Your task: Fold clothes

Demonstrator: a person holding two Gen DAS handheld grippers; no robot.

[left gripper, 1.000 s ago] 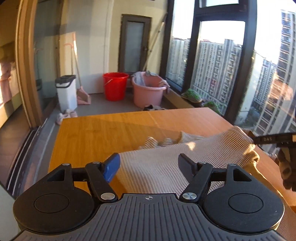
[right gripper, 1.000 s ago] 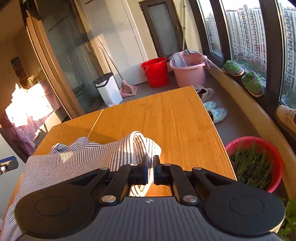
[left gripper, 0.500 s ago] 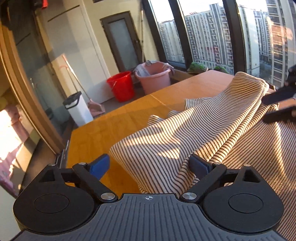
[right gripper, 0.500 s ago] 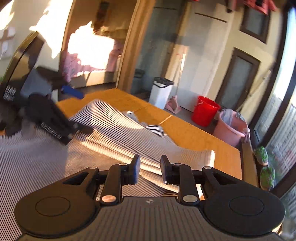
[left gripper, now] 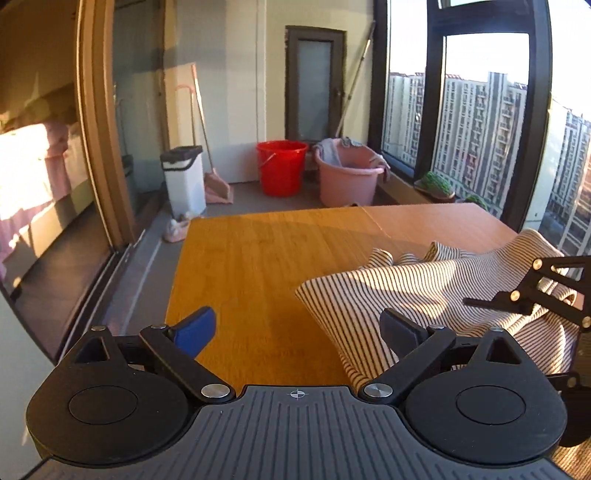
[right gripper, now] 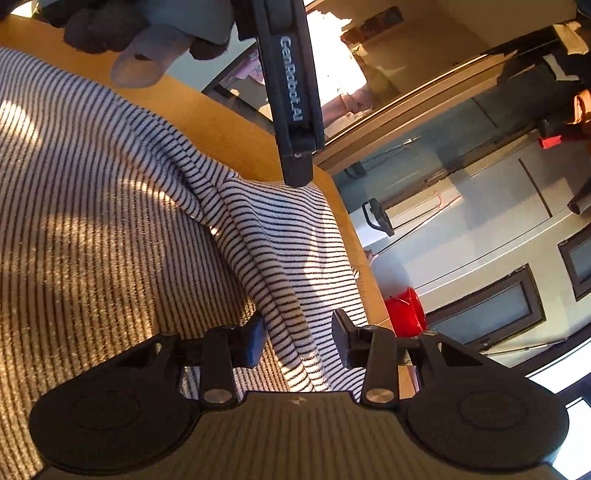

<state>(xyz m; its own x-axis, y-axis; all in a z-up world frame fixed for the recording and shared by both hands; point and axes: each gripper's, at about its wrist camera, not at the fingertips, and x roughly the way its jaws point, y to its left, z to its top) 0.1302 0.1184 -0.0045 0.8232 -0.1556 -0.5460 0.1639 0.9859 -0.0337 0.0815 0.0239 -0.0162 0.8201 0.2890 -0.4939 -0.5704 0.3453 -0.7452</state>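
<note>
A striped garment [left gripper: 424,295] lies bunched on the right half of the wooden table [left gripper: 258,266]. My left gripper [left gripper: 295,328] is open wide just above the table, and the garment's near corner reaches in beside its right finger [left gripper: 400,332]. Black linkage of the right gripper [left gripper: 532,291] rests over the cloth at the right edge. In the right wrist view, which is rolled over, my right gripper [right gripper: 299,339] has its jaws opening, with a raised fold of the striped garment [right gripper: 280,258] loose between them. A gloved hand [right gripper: 110,26] holds the left gripper's handle [right gripper: 291,103] above the cloth.
Beyond the table's far edge stand a red bucket [left gripper: 282,168], a pink tub [left gripper: 347,177] and a white bin [left gripper: 184,177], with a dustpan [left gripper: 218,188] against the wall. Tall windows [left gripper: 480,129] run along the right, a sliding door frame [left gripper: 99,147] along the left.
The right gripper was shut on the garment's edge a second ago; it has let go, rolled over and swung across the cloth. The left gripper has spread wider, and the cloth has dropped onto the table.
</note>
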